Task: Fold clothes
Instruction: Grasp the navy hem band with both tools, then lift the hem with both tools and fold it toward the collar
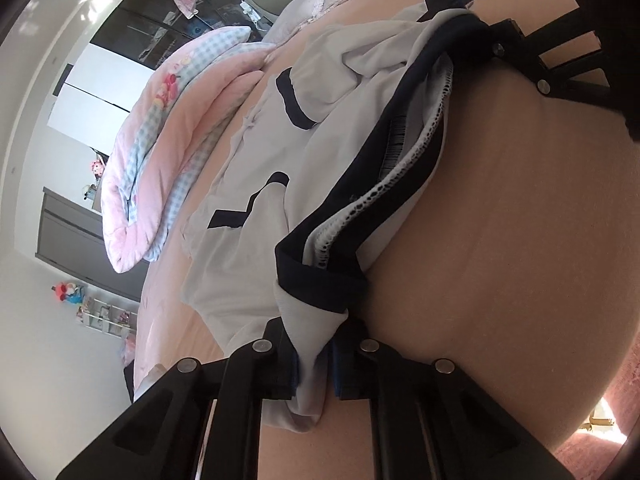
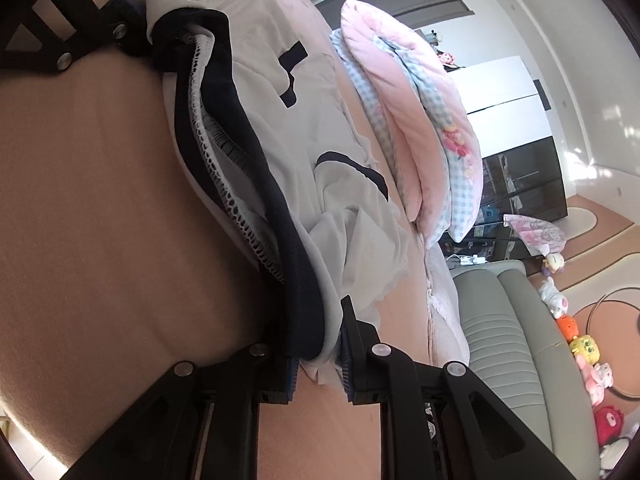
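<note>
I have both tongs closed on the same garment (image 1: 256,216), a white piece with dark navy trim lying on the pink bed (image 1: 520,240): my left tongs (image 1: 312,376) pinch a bunch of white cloth at one end of the navy-edged hem, and my right tongs (image 2: 318,360) pinch the other end, with the band (image 2: 280,208) stretched between them. The rest of the garment trails away from that held edge across the sheet, rumpled, with two navy-trimmed flaps showing on its upper side. I judge the folding as in progress rather than finished: the cloth is loose and uneven, no tidy rectangle shows, and I cannot tell how many layers already lie under it. Just beyond the garment sits a folded pink and blue checked quilt (image 1: 168,148), close enough to crowd the far edge if I sweep the cloth that way. Further off, a grey-green chair (image 2: 508,344) stands beside the bed and plush toys (image 2: 584,352) lie on the floor, clear of my work.
</note>
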Demonstrator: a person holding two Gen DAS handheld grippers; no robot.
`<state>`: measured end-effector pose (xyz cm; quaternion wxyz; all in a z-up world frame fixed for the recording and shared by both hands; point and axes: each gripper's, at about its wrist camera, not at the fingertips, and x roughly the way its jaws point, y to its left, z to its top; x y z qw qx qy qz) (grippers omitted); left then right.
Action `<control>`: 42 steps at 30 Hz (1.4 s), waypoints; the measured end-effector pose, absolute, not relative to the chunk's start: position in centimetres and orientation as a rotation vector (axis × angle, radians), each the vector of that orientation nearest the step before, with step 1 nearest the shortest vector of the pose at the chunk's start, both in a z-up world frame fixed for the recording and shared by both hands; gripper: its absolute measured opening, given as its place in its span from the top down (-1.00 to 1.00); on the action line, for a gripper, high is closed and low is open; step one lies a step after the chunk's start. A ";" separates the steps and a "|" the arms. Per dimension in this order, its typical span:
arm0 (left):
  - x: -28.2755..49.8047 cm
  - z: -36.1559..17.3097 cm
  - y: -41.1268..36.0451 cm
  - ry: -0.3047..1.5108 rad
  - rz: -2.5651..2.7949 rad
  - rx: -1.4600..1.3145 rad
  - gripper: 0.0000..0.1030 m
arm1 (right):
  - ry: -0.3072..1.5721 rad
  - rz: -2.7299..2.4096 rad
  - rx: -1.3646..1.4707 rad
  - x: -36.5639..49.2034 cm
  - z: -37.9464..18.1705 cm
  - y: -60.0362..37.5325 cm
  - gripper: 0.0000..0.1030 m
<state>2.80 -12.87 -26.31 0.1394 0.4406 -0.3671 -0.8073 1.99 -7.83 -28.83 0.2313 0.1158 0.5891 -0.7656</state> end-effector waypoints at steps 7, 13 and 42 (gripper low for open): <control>2.7 -26.2 -12.7 -1.092 -2.333 1.301 0.84 | 1.607 -2.097 0.338 1.9 -28.8 -7.8 0.66; 2.2 -25.8 -12.9 -1.099 -2.343 1.362 0.84 | 1.630 -2.033 0.389 1.8 -28.5 -8.0 0.66; -3.5 -21.7 -18.6 -0.377 -2.339 1.842 0.80 | 1.211 -1.962 0.861 -4.6 -22.0 -10.2 0.66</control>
